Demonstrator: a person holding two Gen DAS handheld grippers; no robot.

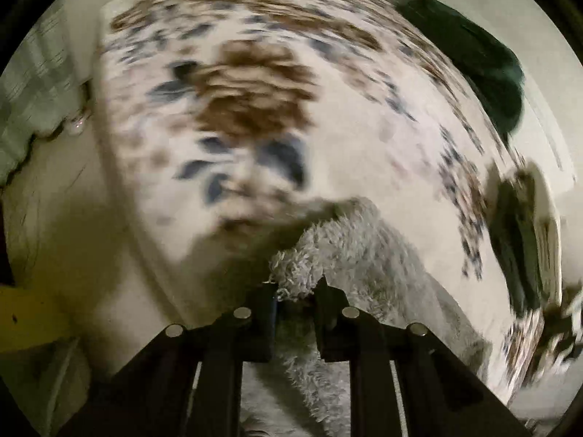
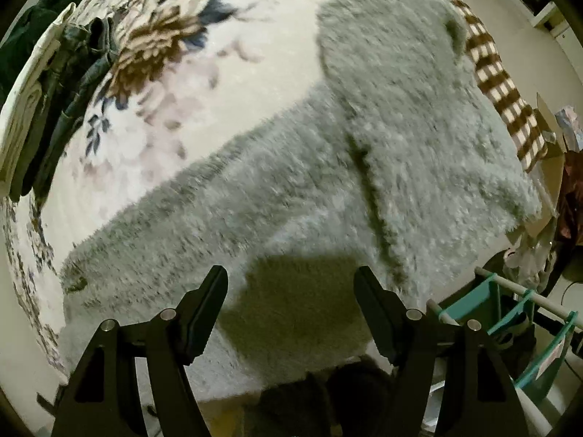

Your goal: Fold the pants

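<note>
Left claw (image 1: 297, 293), bottom centre of the left wrist view, clenched on a bunched edge of the grey fleece pants (image 1: 328, 251); fabric tuft sits between the fingers, rest trails down lower centre. Background heavily motion-blurred, so the claw looks mid-swing, carrying fabric over the floral blanket (image 1: 237, 109) on the bed.

Right claw (image 2: 291, 313), bottom centre of the right wrist view, released, jaws wide apart, nothing between them. Hovers above the near edge of the pants (image 2: 364, 145), which spread across centre and right of the frame, flat on the floral blanket (image 2: 164, 73). A dark seam or crease line (image 2: 371, 196) runs down right of centre. Brown checked cloth (image 2: 499, 83) at upper right edge beside the pants. Dark clothes (image 2: 65, 91) piled at upper left. Teal rack (image 2: 510, 313) at lower right, off the bed.

Step judged: folding one part over the other, left claw carrying. To do it well: keep the left grip firm on the bunch, carry it across low and lay it so edges line up, not skewed. Right claw likely should pin or pinch the near edge so the base layer doesn't drag. Fleece is thick and clingy, probably bunches; release only once flat.

No brands, labels or readable writing visible in either view.
</note>
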